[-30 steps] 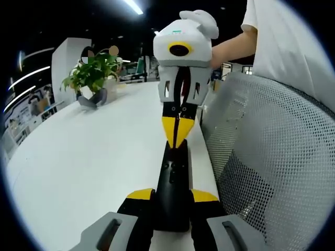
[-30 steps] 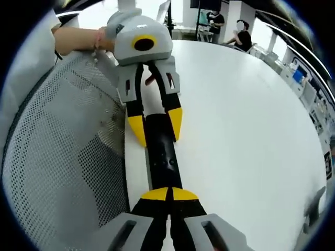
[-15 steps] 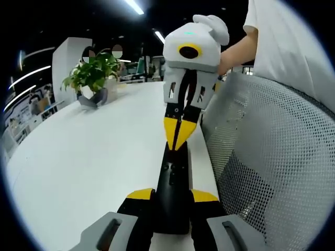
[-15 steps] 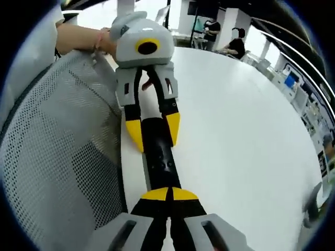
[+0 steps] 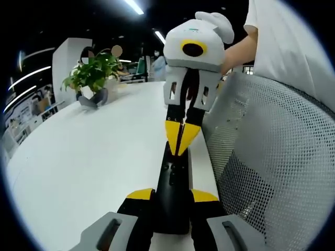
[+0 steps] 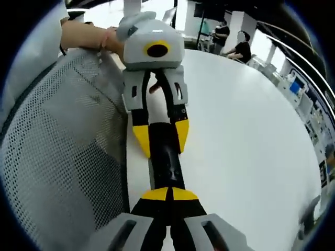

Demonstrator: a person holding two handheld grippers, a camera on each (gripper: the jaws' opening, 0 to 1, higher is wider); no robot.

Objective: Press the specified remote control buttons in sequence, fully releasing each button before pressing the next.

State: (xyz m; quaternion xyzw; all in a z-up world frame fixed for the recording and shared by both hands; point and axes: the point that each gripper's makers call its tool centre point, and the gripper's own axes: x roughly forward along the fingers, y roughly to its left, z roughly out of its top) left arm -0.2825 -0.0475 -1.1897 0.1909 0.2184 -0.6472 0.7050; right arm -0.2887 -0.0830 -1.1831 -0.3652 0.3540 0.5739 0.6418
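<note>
A black remote control lies lengthwise along the white table's edge. My left gripper is shut on it, one yellow-tipped jaw on each long side. In the right gripper view the same left gripper reaches down from the top and clamps the remote control. My right gripper is shut, its yellow tips pressed together and empty, right over the remote's button face. From the left gripper view the right gripper points down at the remote's far end. Whether its tips touch a button I cannot tell.
A grey mesh chair back stands close against the table edge beside the remote. The person in a white shirt stands behind it. A potted plant sits far off on the white table. People sit at the far end.
The right gripper's body has swung a little to the right and its shut tips have slid slightly nearer along the remote. The left gripper keeps its hold on the remote.
</note>
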